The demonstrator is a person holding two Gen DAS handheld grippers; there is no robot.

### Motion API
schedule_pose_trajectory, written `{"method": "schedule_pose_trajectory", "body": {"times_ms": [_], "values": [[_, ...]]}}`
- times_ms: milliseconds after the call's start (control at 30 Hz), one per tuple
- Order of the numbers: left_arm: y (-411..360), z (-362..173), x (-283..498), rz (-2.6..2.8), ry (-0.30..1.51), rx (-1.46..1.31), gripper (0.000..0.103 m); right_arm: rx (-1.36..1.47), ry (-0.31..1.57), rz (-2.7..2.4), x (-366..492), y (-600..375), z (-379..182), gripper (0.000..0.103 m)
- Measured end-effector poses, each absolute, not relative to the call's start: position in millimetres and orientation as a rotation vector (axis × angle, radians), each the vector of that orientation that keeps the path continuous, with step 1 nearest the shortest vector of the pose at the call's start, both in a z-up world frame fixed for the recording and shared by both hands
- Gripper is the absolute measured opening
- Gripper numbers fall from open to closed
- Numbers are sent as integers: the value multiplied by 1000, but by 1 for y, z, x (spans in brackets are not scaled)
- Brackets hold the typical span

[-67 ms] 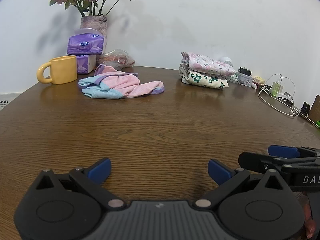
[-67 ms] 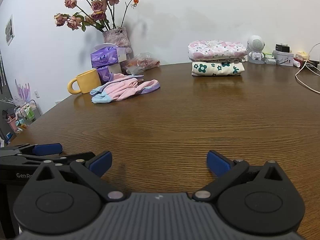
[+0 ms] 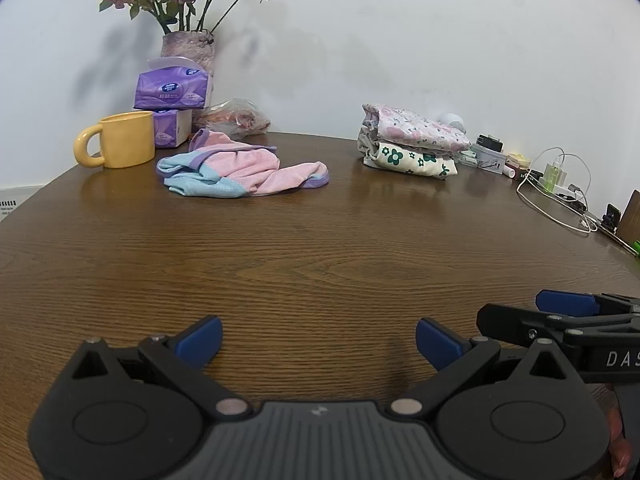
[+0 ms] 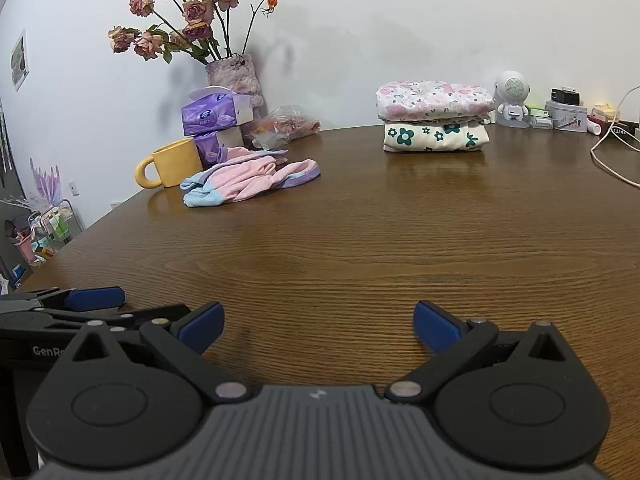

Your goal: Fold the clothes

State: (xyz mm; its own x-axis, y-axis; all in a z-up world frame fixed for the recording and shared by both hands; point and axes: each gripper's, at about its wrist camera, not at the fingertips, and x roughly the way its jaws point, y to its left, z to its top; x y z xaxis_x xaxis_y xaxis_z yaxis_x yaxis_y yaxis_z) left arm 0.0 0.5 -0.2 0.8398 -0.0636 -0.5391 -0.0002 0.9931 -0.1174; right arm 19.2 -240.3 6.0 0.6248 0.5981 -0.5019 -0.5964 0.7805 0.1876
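A crumpled pink, light-blue and purple garment (image 3: 240, 170) (image 4: 248, 180) lies at the far left of the brown wooden table (image 3: 320, 260). Two folded floral garments (image 3: 412, 142) (image 4: 434, 120) are stacked at the far middle-right. My left gripper (image 3: 319, 342) hovers low over the near table edge, open, with nothing between its blue pads. My right gripper (image 4: 318, 326) does the same beside it, also open and empty. Each gripper's side shows in the other's view: the right one (image 3: 568, 312) and the left one (image 4: 80, 304).
A yellow mug (image 3: 120, 144), purple tissue packs (image 3: 174, 90), a vase of dried roses (image 3: 188, 46) and a plastic bag (image 3: 236, 118) stand behind the crumpled garment. A small white robot figure (image 4: 512, 98), boxes and white cables (image 3: 560, 200) crowd the far right.
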Motion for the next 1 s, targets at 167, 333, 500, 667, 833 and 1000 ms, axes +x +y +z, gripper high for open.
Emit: {"method": "schedule_pose_trajectory", "body": {"times_ms": [167,333,500,667,833,1000], "values": [[1,0,-1,-35,573,-115,103,6,579,683,18,-240,5,103],[0,0,-3,-35,573,-114,103,8,581,681,17,-239,5,103],[1,0,-1,-37,572,-114,103,5,576,683,18,-240,5,103],[1,0,-1,-38,572,-115,103,5,574,683,18,-240,5,103],[2,0,-1,-38,570,-115,103,4,574,685,18,-240,5,103],[2,0,-1,-38,570,-114,103,6,576,688,18,-240,5,103]]}}
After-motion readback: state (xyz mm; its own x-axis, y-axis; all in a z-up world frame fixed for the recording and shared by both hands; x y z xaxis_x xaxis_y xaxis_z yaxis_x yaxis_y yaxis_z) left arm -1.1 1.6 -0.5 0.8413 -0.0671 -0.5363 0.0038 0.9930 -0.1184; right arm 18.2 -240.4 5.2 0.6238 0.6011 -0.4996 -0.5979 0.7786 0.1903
